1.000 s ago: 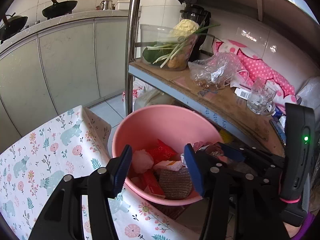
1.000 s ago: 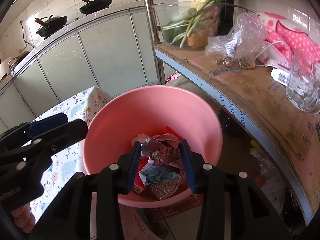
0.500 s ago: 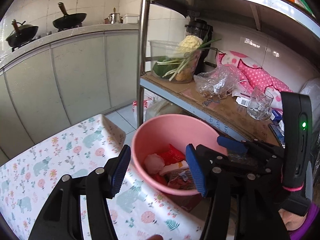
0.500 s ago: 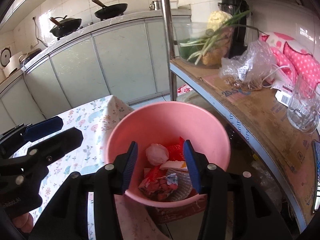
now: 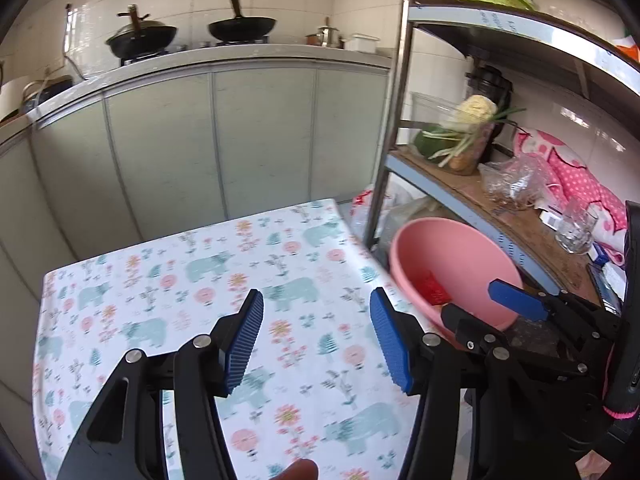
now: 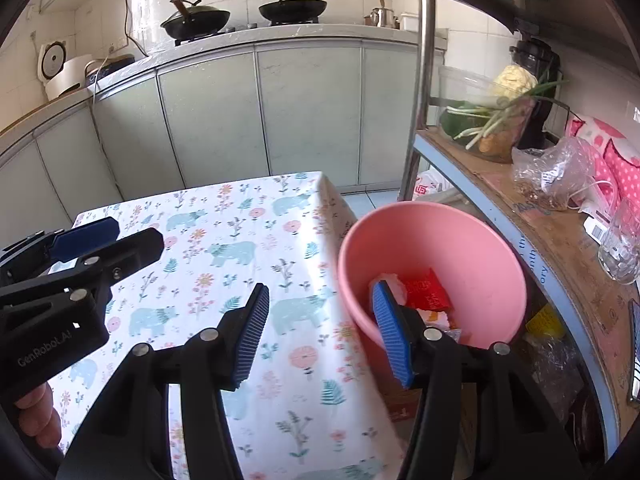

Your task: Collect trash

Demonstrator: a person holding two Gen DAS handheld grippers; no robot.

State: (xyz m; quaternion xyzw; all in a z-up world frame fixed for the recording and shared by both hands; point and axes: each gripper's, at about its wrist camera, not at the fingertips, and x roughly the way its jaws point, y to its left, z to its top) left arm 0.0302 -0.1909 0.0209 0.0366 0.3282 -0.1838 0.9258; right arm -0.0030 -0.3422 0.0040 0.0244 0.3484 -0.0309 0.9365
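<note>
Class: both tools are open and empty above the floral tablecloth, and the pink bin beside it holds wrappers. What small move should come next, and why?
Probably sweep both views across the tablecloth for leftover trash: the left tool and right tool hold nothing, and the pink bin already holds the red wrapper.

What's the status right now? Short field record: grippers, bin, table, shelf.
left gripper: open, holds nothing, over the table
right gripper: open, holds nothing, at the table edge by the bin
pink bin: beside the table, holds a red wrapper and other scraps
tablecloth: no trash visible on it
shelf: drinking glass, plastic bag
</note>
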